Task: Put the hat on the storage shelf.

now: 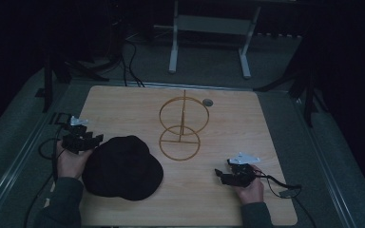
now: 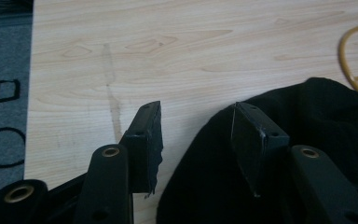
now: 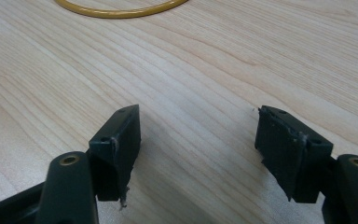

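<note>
**Grippers poised either side of black hat, stand waiting behind**

Left gripper (image 1: 91,140) held at the left rim of the black hat (image 1: 122,167), jaws spread wide and gripping nothing; seen along its own view (image 2: 196,126) with one jaw over bare wood and the other over the dark cloth (image 2: 317,135), so straddling the hat's edge or close to it. Hat itself lying flat, brim down, on the near-left part of the wooden table (image 1: 247,123). Just right of the hat and a little behind it, a yellow wire stand (image 1: 182,125): an upright ring on a post above a flat ring base, a curve of it visible in the left gripper view (image 2: 347,60) and the right gripper view (image 3: 121,10). Well right of the hat, past the stand, right gripper (image 1: 221,174) resting low over bare table, jaws likewise wide apart and empty (image 3: 196,140).

Step in hand, by the look of it: the approach for a first grasp on the hat's left rim, nothing lifted yet. Next move likely to call for closing on the cloth edge firmly enough not to slip, with the right gripper brought across to the opposite rim before carrying the hat towards the stand.
</note>
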Demonstrator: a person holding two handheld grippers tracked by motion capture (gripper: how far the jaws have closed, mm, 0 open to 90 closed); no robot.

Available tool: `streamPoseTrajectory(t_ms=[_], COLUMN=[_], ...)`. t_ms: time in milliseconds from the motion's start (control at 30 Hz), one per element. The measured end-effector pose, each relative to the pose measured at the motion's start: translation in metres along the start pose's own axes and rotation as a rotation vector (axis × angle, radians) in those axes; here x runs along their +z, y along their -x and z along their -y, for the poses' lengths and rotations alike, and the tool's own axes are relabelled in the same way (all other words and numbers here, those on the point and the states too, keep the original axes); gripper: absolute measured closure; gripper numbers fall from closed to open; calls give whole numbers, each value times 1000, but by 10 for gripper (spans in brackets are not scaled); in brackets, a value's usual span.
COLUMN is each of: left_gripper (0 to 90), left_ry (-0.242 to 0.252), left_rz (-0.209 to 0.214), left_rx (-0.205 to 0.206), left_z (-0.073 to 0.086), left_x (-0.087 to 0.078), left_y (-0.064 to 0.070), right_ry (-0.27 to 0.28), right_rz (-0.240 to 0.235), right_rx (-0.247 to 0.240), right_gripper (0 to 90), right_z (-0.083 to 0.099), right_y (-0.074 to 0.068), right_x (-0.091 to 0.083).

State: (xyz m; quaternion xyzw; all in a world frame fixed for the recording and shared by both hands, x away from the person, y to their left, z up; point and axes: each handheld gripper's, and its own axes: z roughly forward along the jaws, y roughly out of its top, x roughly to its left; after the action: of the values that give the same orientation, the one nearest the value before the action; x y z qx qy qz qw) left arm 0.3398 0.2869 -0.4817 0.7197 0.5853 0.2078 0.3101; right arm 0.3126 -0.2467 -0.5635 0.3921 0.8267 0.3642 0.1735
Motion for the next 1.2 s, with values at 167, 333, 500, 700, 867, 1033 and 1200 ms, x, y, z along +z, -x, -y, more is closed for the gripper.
streamPoseTrajectory(t_ms=[167, 333, 500, 700, 867, 1033, 1200], left_gripper=[524, 546, 564, 583, 583, 625, 624], left_ry=[-1, 6, 18, 13, 5, -22, -31], left_rz=[12, 39, 62, 91, 142, 177, 189], left_rx=[6, 2, -3, 27, 23, 54, 82], left_z=[-1, 0, 0, -3, -5, -8, -10], left_x=[-5, -14, -24, -34, -40, -44, -49], left_y=[3, 7, 9, 15, 18, 25, 35], right_ry=[-1, -1, -1, -1, -1, 0, 0], right_rz=[0, 0, 0, 0, 0, 0, 0], right_rx=[1, 1, 1, 1, 1, 0, 1], right_gripper=[309, 309, 309, 309, 309, 309, 309], right_z=[0, 0, 0, 0, 0, 0, 0], right_y=[0, 0, 0, 0, 0, 0, 0], right_x=[0, 0, 0, 0, 0, 0, 0])
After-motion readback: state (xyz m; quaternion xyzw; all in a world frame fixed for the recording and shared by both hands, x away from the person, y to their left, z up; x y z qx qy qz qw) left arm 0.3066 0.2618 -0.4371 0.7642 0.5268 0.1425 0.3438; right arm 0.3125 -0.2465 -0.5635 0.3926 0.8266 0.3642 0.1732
